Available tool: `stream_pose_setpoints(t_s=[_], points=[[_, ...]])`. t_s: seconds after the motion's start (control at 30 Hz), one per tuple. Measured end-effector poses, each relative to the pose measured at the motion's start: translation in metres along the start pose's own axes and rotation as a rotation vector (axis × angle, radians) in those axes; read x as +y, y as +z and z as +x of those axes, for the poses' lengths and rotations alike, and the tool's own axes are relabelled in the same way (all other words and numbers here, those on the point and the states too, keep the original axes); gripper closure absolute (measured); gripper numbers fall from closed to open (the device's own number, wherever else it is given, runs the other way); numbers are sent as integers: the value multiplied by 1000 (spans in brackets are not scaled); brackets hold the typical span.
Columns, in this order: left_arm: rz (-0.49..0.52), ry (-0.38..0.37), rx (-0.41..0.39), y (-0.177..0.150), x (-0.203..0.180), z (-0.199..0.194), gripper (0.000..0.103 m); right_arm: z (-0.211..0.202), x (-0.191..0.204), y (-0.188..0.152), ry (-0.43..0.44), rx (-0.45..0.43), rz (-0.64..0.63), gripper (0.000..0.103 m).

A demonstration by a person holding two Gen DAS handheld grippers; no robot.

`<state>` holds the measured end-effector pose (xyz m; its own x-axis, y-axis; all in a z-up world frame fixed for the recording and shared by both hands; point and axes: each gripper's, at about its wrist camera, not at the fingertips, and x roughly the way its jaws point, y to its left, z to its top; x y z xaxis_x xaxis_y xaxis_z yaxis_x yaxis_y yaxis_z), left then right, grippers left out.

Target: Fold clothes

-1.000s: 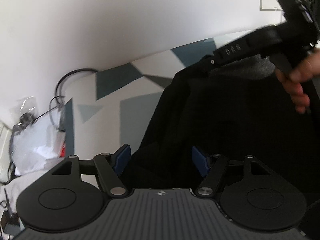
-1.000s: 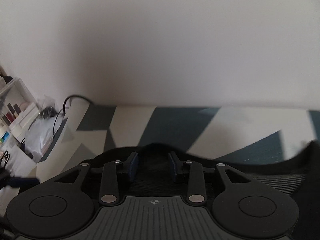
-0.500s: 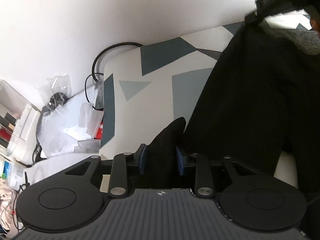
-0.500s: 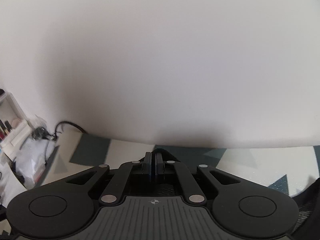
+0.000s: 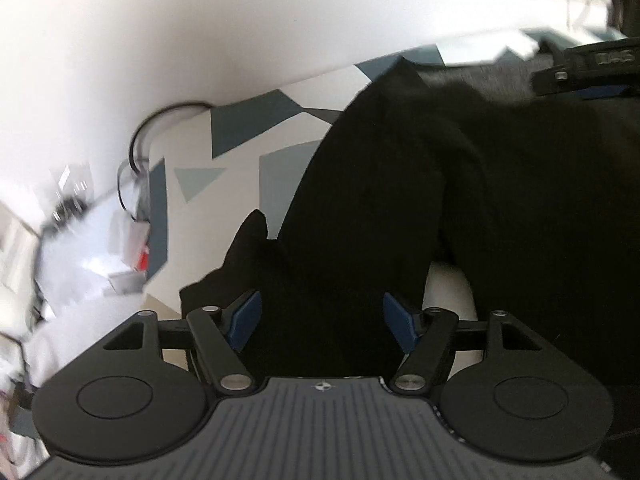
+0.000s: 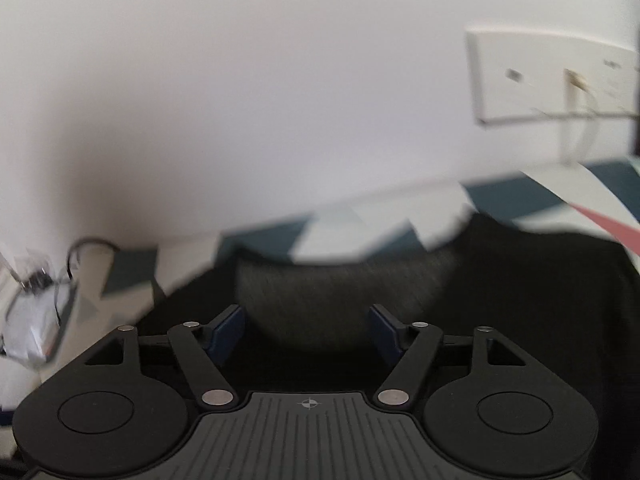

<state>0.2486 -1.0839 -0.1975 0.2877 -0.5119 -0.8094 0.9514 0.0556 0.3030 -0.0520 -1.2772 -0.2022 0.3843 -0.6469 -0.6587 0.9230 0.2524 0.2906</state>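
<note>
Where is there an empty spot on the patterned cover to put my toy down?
The bare patch of patterned cover lies between the black garment and the wall, beside the cable. A thinner strip runs behind the garment's collar along the wall. It is crowded at the left edge, where the plastic bags lie, and the garment fills the rest.

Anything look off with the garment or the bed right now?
Black garment lies bunched, with a loose flap sticking out at its left edge. Clutter of bags and a cable crowds the patterned sheet's left end. No damage visible.
</note>
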Motion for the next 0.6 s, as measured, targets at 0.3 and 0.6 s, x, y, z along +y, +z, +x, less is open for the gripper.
stream_pose_setpoints(t_s=[0.3, 0.6], points=[[44, 227, -17, 5, 4, 29, 52, -33, 3, -48, -136, 65, -33, 26], [-62, 191, -24, 22, 24, 3, 28, -55, 18, -71, -156, 71, 43, 10]])
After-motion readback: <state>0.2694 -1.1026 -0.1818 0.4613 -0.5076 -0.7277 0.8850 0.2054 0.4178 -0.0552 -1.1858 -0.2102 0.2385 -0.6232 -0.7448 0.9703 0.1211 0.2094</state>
